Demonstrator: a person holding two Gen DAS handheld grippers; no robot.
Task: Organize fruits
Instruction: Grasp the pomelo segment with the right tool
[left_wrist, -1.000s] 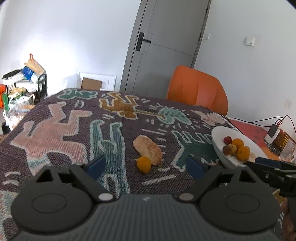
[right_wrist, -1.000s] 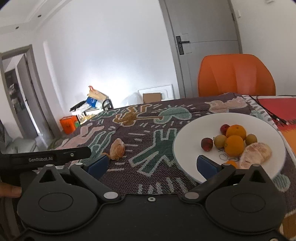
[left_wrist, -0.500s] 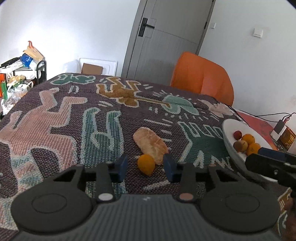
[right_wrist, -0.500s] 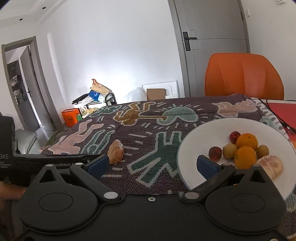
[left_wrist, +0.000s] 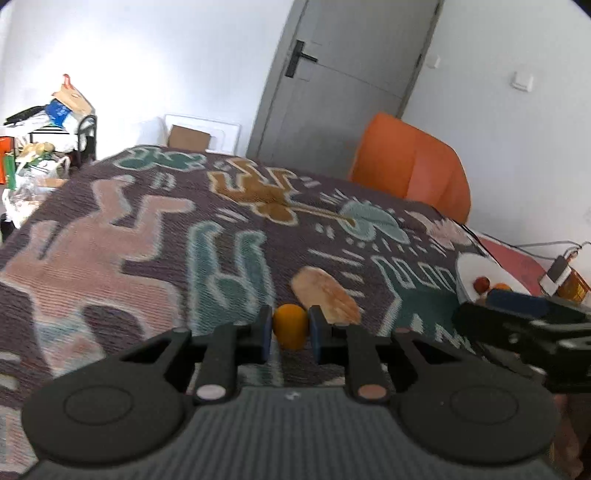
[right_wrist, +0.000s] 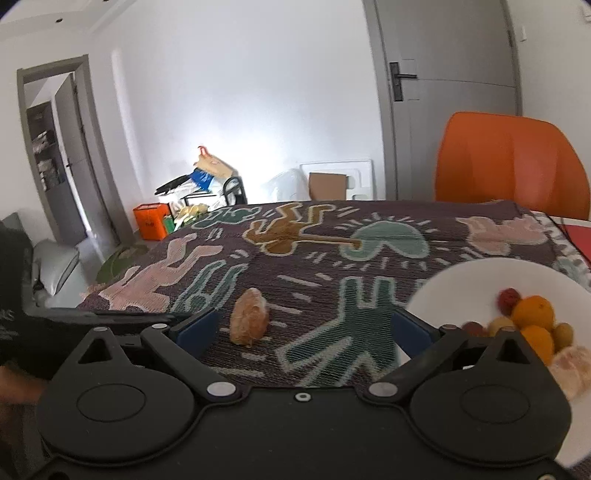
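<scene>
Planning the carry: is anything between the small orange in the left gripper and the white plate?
Yes. The left gripper is shut on the orange. The peeled fruit lies right beside it on the plate side, and the open right gripper hovers before the plate.

Left tongs (left_wrist: 290, 334) clamp the small orange fruit (left_wrist: 290, 325), and their pads hide both its sides. Beyond them, the peeled citrus piece (left_wrist: 325, 295) is smeared by blur. Off to their right, the right tongs (left_wrist: 517, 317) cover most of the white plate (left_wrist: 471, 269). From the right wrist, that plate runs off the picture's right edge, with a pale peeled fruit (right_wrist: 570, 369) cut there, perhaps citrus.
</scene>
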